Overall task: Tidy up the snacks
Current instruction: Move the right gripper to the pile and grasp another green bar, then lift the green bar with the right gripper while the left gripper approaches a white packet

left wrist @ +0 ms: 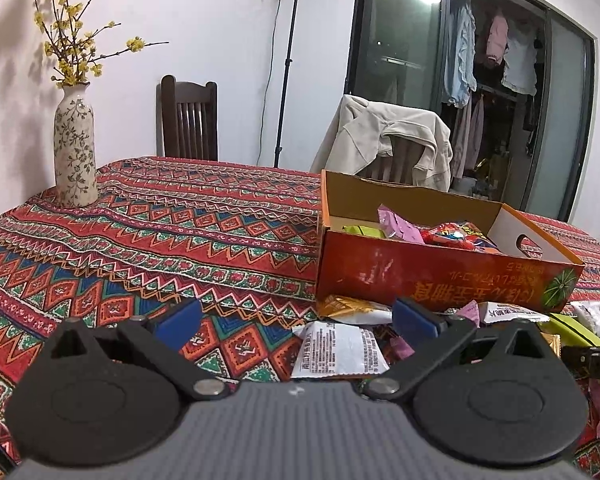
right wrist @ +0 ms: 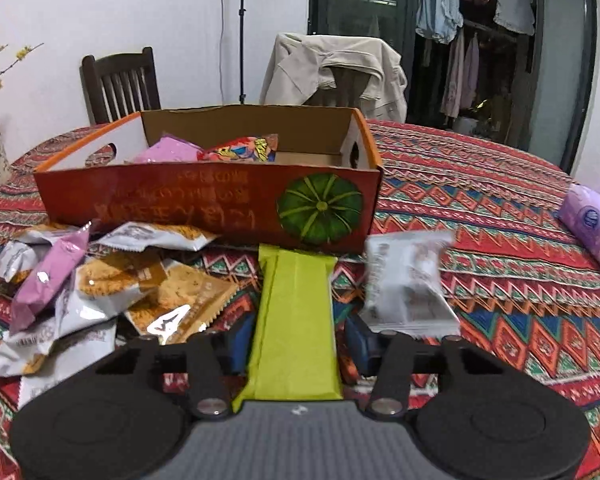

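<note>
An orange cardboard box (right wrist: 204, 200) stands on the patterned tablecloth and holds a pink packet (right wrist: 168, 150) and a red packet (right wrist: 240, 148). A long green packet (right wrist: 296, 300) lies in front of it, far end at the box wall. My right gripper (right wrist: 298, 340) is shut on this green packet, with a blue pad against each long edge. A heap of loose snack packets (right wrist: 100, 280) lies to its left. My left gripper (left wrist: 296, 320) hangs open above a white packet (left wrist: 338, 350), near the box (left wrist: 420, 276), with nothing between its pads.
A white packet (right wrist: 408, 280) lies just right of the green one. A purple tissue pack (right wrist: 596, 228) sits at the far right. A flowered vase (left wrist: 75, 144) stands at the table's far left. A dark chair (left wrist: 189, 120) and a jacket-draped chair (left wrist: 384, 140) stand behind the table.
</note>
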`<state>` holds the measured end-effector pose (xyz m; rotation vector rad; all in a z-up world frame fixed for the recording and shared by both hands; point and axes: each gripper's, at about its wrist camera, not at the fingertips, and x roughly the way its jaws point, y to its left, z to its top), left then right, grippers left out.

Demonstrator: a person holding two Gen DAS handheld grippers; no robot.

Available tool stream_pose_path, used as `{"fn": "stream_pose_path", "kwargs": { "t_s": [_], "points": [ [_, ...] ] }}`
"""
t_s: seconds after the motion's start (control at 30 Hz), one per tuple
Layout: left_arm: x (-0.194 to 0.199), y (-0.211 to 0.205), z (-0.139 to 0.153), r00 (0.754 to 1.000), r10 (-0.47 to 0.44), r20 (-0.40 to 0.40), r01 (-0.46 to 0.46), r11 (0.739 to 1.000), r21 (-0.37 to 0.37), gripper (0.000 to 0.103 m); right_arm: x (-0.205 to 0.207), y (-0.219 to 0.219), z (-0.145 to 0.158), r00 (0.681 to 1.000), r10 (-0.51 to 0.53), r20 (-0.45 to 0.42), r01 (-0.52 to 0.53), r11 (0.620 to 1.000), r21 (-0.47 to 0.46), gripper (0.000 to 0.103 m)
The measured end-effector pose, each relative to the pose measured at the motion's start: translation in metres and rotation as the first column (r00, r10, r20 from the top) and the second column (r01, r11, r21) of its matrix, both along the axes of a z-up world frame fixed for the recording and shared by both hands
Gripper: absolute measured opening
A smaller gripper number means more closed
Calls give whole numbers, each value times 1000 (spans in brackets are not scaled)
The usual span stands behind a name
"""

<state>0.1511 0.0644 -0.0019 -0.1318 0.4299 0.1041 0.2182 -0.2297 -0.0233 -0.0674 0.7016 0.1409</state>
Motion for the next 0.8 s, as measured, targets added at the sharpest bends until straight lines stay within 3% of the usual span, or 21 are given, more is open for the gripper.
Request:
{"fn": "stream_pose_path", "kwargs": {
  "t_s": [0.13,0.33,0.6,0.8],
  "points": [
    [1,1,0,1000,1,-3,-1,1000,-4,103,-2,2,-1,1000,10,15,-10,1000,6,38],
    [2,0,-1,1000,6,-10,-6,1000,1,103,-12,-1,-1,998,7,67,-10,999,39,37],
    [4,-2,-2,999,26,-23,-25,1000,17,103,-34,-13,11,978,-31,206,6,993,120,37],
    [3,-3,5,998,34,-45,-33,999,33,103,-35,-17,16,973,-28,228,-5,989,145,37]
  ]
}}
